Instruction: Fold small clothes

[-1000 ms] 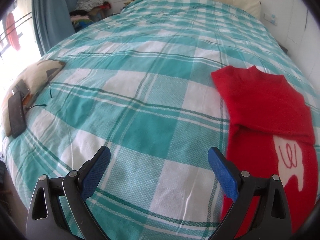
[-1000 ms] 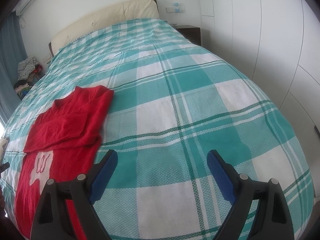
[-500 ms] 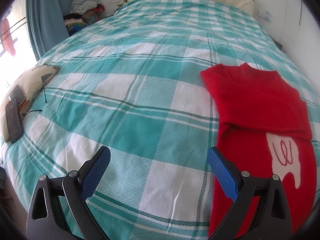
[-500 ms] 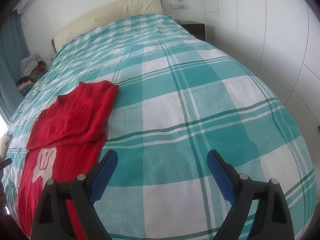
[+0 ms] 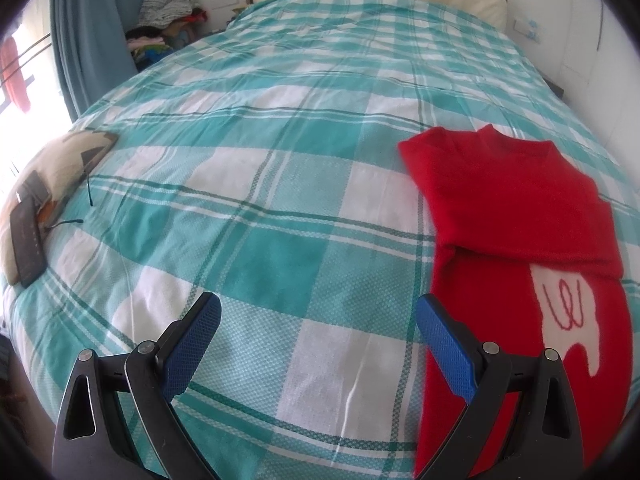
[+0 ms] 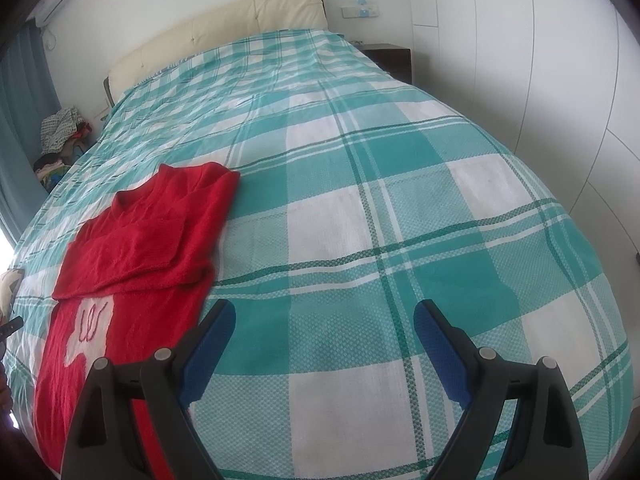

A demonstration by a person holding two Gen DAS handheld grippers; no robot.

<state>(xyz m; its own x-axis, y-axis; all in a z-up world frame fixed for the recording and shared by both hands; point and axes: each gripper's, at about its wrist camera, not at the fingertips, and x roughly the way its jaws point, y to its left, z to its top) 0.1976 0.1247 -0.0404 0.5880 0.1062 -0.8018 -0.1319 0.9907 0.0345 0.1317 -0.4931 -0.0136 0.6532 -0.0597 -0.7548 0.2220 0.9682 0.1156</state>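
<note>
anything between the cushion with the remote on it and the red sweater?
Left wrist view: only bare plaid bedspread between the cushion and the red sweater; a thin dark cord lies by the cushion.

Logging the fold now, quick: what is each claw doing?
Left claw: open, holding nothing.
Right claw: open, holding nothing.

The red sweater [image 5: 512, 200] runs out of the left wrist view at 5 o'clock, its hem unseen; its sleeves lie folded across the chest, covering the top of the white motif [image 5: 568, 320]. The clothes pile [image 5: 168, 4] at 11 o'clock is too small to sort.
</note>
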